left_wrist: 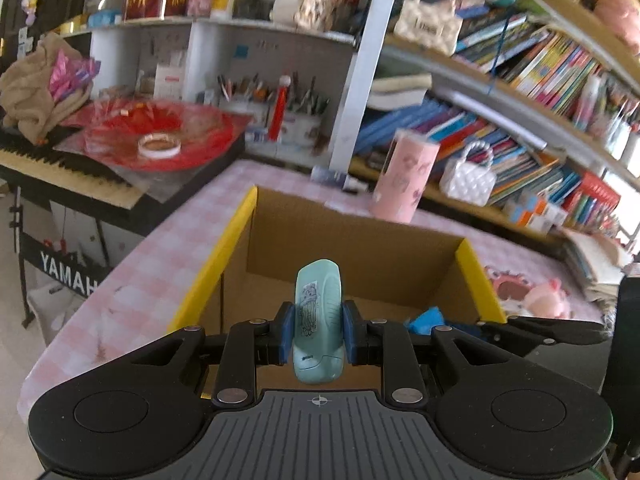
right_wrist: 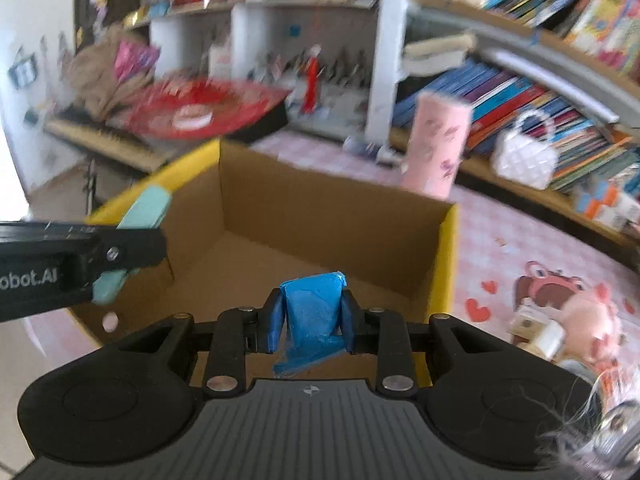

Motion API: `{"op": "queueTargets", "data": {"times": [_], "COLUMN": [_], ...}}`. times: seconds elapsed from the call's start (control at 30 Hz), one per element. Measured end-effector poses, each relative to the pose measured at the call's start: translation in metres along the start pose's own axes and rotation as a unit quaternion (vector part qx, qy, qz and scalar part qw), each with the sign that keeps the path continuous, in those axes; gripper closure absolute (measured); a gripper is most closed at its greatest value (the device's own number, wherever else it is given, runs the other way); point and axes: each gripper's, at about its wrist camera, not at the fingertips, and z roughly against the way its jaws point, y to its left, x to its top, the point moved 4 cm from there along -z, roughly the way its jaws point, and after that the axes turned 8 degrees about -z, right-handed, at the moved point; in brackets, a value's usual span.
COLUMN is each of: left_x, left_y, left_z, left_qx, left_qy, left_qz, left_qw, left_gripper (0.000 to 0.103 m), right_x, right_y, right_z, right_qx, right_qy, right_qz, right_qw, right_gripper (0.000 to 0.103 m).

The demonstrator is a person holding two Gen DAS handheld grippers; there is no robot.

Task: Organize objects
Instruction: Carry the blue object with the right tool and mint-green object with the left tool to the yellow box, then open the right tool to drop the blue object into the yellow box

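Looking through the left wrist view first: left gripper (left_wrist: 318, 330) clamped on a mint-green plastic gadget (left_wrist: 319, 322), held upright between the blue pads (left_wrist: 289, 332), top end sticking up past them. Straight ahead and below, the cardboard box (left_wrist: 352, 236) with yellow-edged flaps, sitting on the pink checked tablecloth (left_wrist: 168, 248). Probably best to get fully over the open mouth, past the near wall, and go low before letting go, so the gadget lands flat instead of bouncing off a flap. Inside the box from here: bare brown floor mostly, nothing clearly lying in it. That blue bit at lower right is the other gripper's load. Beyond the box to the right, a pink cylinder (left_wrist: 404, 176) standing upright, not in the box.

Switching to the right wrist view: right gripper (right_wrist: 311, 320) pinching a crumpled blue wrapper (right_wrist: 314, 312), loose tail hanging below the pads. Box (right_wrist: 332, 216) dead ahead and below, looks empty as far as visible, though blurry. Left gripper (right_wrist: 80, 264) poking in from the left with the mint gadget (right_wrist: 144, 210) over the box's left flap. Worth staggering the two drops so the tools don't knock together over the opening. Wrapper is light, so release close to the floor. Off to the right on the tablecloth, a pink plush toy (right_wrist: 592, 320), outside the box.
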Motion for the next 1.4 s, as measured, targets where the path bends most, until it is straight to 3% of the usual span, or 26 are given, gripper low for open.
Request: {"op": "queueTargets", "data": {"times": [0.1, 0.33, 0.53, 0.7, 0.77, 0.87, 0.93, 1.07, 1.23, 1.4], "left_x": [0.000, -0.003, -0.010, -0.013, -0.010, -0.004, 0.002, 0.013, 0.014, -0.002], "left_y": [-0.003, -0.016, -0.026, -0.023, -0.024, -0.025, -0.027, -0.031, -0.034, -0.034], "left_z": [-0.017, -0.045, -0.059, -0.058, -0.053, -0.037, -0.018, 0.021, 0.063, 0.090], "left_qx": [0.006, 0.011, 0.014, 0.026, 0.030, 0.036, 0.042, 0.047, 0.067, 0.077], "left_qy": [0.019, 0.053, 0.076, 0.078, 0.070, 0.048, 0.021, -0.034, -0.086, -0.096], "left_qz": [-0.005, -0.020, -0.024, -0.014, -0.013, -0.009, -0.007, -0.014, -0.009, 0.000], "left_qw": [0.9998, 0.9983, 0.9967, 0.9965, 0.9970, 0.9982, 0.9989, 0.9982, 0.9940, 0.9924], "left_gripper": [0.080, 0.080, 0.080, 0.080, 0.077, 0.068, 0.052, 0.037, 0.014, 0.007], "right_x": [-0.004, 0.005, 0.006, 0.006, 0.008, 0.013, 0.017, 0.026, 0.029, 0.010], "right_y": [0.003, -0.014, -0.017, -0.016, -0.017, -0.018, -0.020, -0.026, -0.036, -0.044], "right_z": [-0.021, -0.040, -0.047, -0.044, -0.041, -0.033, -0.020, 0.015, 0.058, 0.096], "right_qx": [0.008, 0.018, 0.049, 0.049, 0.054, 0.062, 0.056, 0.062, 0.036, -0.005], "right_qy": [0.048, 0.090, 0.130, 0.128, 0.113, 0.077, 0.046, -0.011, -0.062, -0.090], "right_qz": [0.059, 0.120, 0.140, 0.140, 0.135, 0.134, 0.121, 0.083, 0.034, -0.001], "right_qw": [0.997, 0.988, 0.980, 0.981, 0.983, 0.986, 0.990, 0.995, 0.997, 0.996], "right_gripper": [0.077, 0.077, 0.077, 0.076, 0.073, 0.061, 0.056, 0.051, 0.040, 0.023]}}
